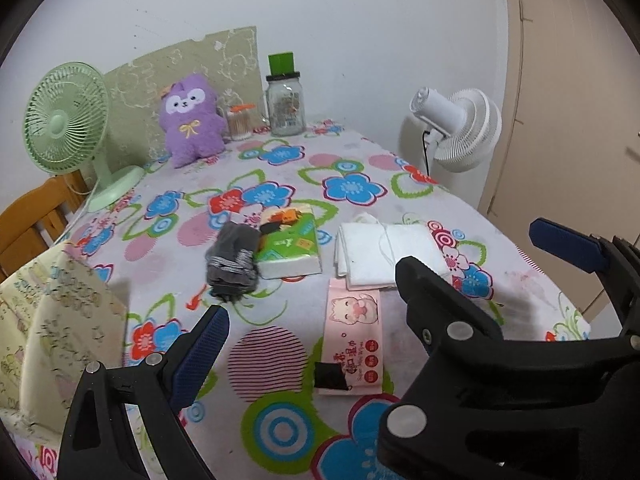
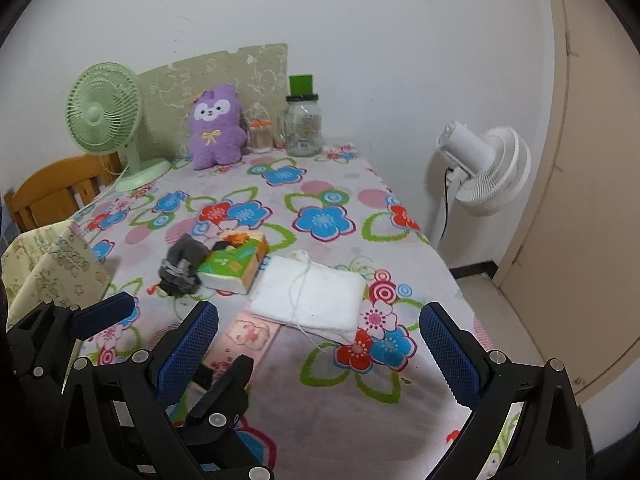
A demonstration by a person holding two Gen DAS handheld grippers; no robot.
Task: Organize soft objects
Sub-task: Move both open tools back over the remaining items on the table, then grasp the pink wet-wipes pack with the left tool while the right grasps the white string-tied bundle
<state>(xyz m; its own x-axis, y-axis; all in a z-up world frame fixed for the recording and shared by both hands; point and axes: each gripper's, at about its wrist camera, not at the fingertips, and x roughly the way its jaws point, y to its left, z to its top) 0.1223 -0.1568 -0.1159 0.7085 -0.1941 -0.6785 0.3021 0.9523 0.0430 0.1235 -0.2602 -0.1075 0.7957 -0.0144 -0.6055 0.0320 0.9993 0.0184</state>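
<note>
Left gripper [image 1: 372,280] and right gripper [image 2: 320,344]: jaws apart, empty. Ahead of both on the floral tablecloth [image 2: 320,392]: rolled grey socks [image 1: 232,264], tissue pack [image 1: 290,246], white folded cloth [image 2: 310,294], pink wipes pack [image 1: 354,344].

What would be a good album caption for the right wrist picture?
Open right gripper hovers over a floral tablecloth near a string-tied white folded cloth, green tissue pack and purple plush toy.

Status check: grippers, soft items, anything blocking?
Left gripper and right gripper open, empty, above table. Grey socks, tissue pack, white cloth, pink wipes untouched mid-table. Nothing blocking.
</note>
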